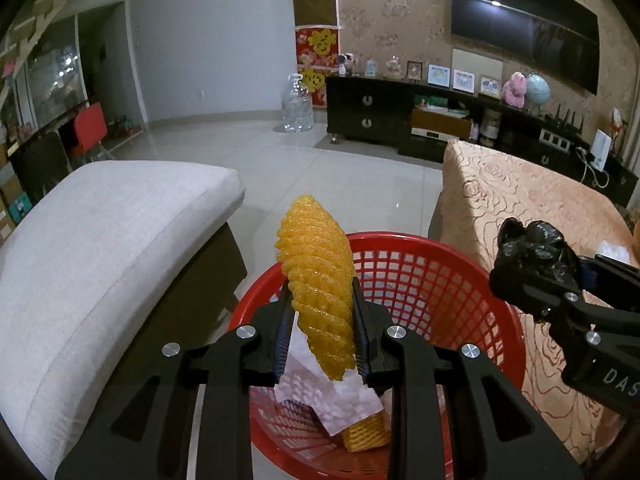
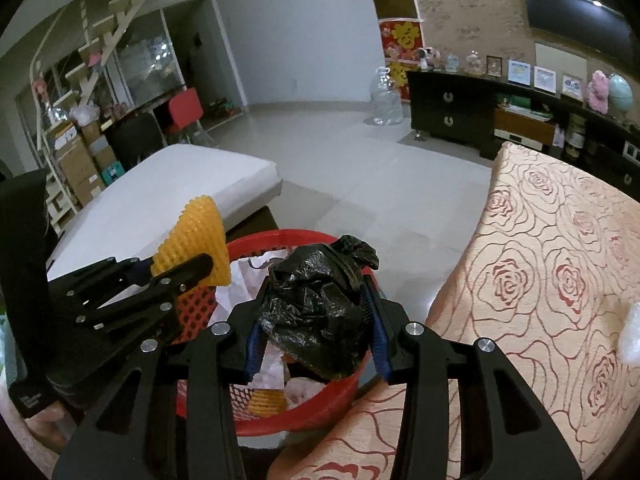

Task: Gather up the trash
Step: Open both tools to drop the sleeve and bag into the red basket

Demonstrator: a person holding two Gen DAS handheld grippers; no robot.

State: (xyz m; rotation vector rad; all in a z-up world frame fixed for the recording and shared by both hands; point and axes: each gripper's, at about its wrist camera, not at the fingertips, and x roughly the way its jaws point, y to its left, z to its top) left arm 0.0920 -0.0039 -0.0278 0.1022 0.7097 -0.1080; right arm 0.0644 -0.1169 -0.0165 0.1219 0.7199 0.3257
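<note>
My left gripper (image 1: 320, 308) is shut on a yellow foam fruit net (image 1: 316, 280) and holds it above the red plastic basket (image 1: 460, 280). My right gripper (image 2: 316, 308) is shut on a crumpled black plastic bag (image 2: 320, 316), also over the red basket (image 2: 280, 420). The basket holds white paper (image 1: 340, 400) and another yellow foam net (image 1: 366, 436). In the left wrist view the right gripper (image 1: 516, 276) with the black bag (image 1: 532, 248) is at the right. In the right wrist view the left gripper (image 2: 188, 268) with the yellow net (image 2: 196, 232) is at the left.
A white cushioned seat (image 1: 100, 248) stands left of the basket. A surface covered in peach rose-patterned cloth (image 2: 540, 280) is to the right, with something white (image 2: 630, 336) at its right edge. Tiled floor (image 1: 340, 172), a dark cabinet (image 1: 368, 108) and a clear water jug (image 1: 297, 104) lie beyond.
</note>
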